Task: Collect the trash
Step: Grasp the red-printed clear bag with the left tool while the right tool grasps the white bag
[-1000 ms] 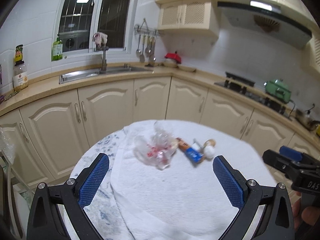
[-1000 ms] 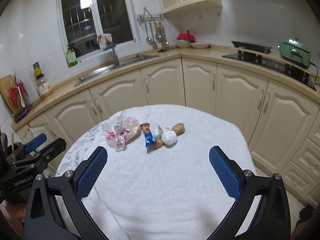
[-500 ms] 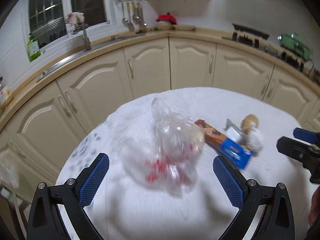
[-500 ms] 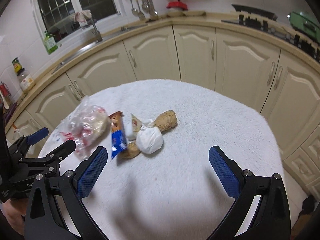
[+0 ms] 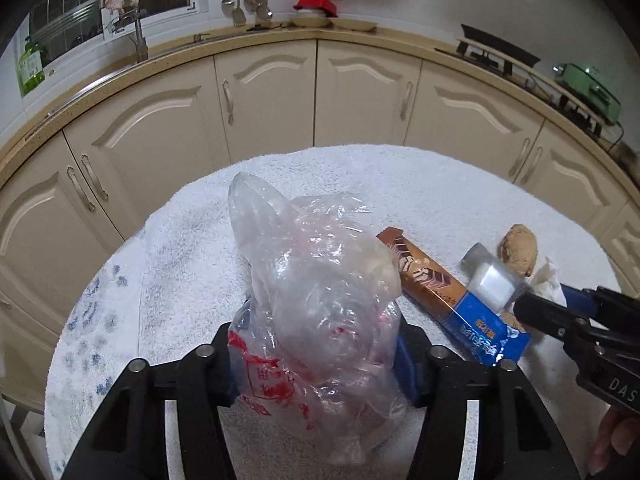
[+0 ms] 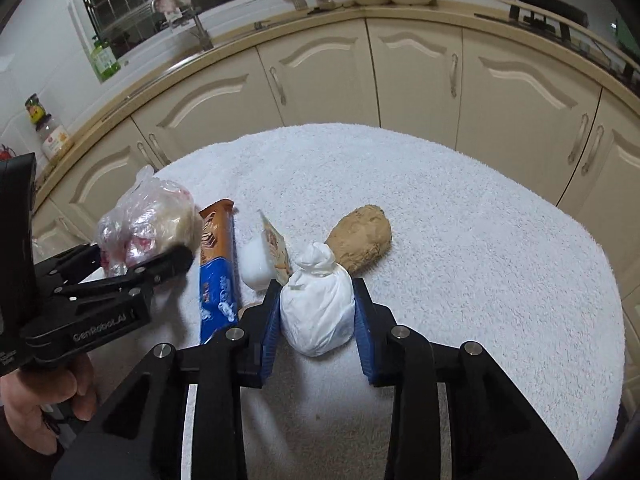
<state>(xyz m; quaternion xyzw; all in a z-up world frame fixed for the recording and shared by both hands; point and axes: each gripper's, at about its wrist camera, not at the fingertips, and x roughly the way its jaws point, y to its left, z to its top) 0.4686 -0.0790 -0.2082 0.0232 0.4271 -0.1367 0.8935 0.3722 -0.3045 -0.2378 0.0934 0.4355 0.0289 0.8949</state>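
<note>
Counter [image 6: 500, 240]: towel-covered; all the trash lies on it, nothing collected yet.
Plastic bag [image 5: 320, 300]: between the closing jaws of the left gripper [image 5: 316, 356], pads touching its sides.
White wad [image 6: 318, 308]: between the closing jaws of the right gripper [image 6: 316, 320], pads touching it.
Left over: snack wrapper [image 6: 216, 276], brown lump [image 6: 362, 238].

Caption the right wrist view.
Right gripper closing around a white tissue bundle on the towel-covered table.

Right tongs [image 6: 316, 320] are closing around a white knotted bag [image 6: 318, 312] on the towel [image 6: 480, 260].
</note>
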